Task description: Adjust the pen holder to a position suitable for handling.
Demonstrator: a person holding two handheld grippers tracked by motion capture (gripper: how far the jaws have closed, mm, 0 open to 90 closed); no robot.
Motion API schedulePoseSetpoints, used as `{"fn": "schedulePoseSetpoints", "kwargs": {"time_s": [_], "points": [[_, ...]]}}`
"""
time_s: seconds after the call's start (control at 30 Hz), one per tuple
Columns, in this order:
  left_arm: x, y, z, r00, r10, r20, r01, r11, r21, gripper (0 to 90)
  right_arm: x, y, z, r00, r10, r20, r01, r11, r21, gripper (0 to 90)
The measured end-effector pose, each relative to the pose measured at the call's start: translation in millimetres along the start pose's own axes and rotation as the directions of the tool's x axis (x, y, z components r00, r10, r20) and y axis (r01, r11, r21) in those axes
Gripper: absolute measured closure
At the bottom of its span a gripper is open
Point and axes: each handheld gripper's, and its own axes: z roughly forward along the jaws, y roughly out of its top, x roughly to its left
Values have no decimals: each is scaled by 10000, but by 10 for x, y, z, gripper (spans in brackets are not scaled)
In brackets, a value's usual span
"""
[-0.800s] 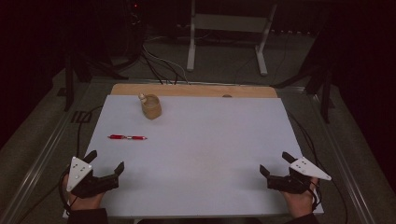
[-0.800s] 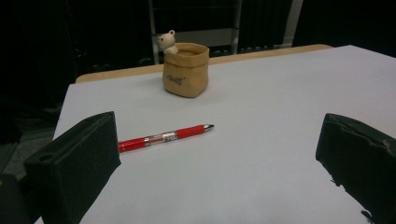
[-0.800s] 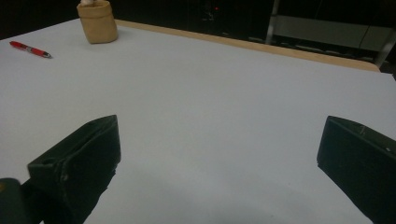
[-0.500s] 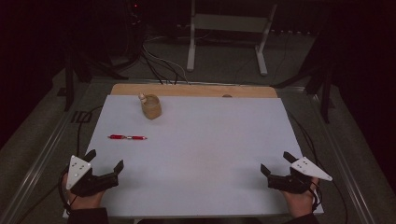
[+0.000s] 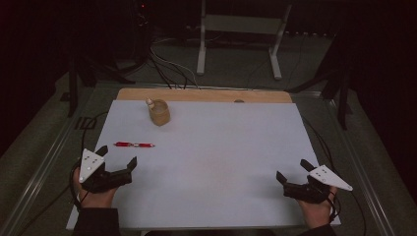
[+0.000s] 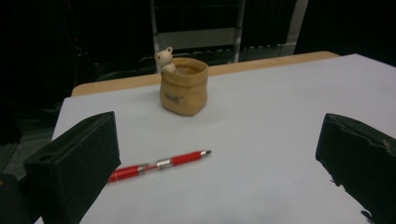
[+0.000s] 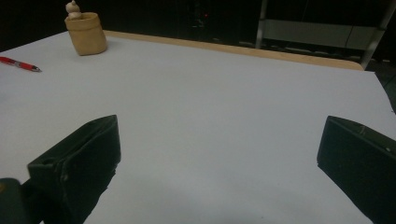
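The table (image 5: 206, 196) has a smooth, matt white top that looks like paper or thin plastic sheet, with a bare wood edge (image 5: 206, 95) at the far side. The pen (image 6: 159, 164) is glossy red plastic with a shiny metal band and tip, and the pot (image 6: 183, 87) looks like matt tan ceramic shaped as a wrinkled sack. The jaws of the left gripper (image 5: 116, 163) and right gripper (image 5: 293, 174) are black and matt, with a slightly rough, foam-like surface.

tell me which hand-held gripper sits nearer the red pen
The left hand-held gripper: the red pen lies just beyond its open jaws, while the right hand-held gripper rests across the table, far from it.
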Motion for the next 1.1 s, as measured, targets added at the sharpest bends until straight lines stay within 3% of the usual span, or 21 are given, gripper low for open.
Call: {"fn": "schedulePoseSetpoints", "kwargs": {"time_s": [0.47, 0.73, 1.1], "points": [[65, 250, 324, 10000, -93, 37, 93, 9999, -142, 2, 7, 7, -6, 10000, -21, 22, 21, 9999, -104, 2], [90, 438, 545, 10000, 36, -46, -36, 10000, 37, 2, 19, 8, -2, 10000, -12, 31, 12, 10000, -94, 2], [110, 565, 839, 9999, -30, -163, 35, 9996, 286, 3, 32, 13, -1, 10000, -51, 25, 52, 9999, -128, 2]]}}
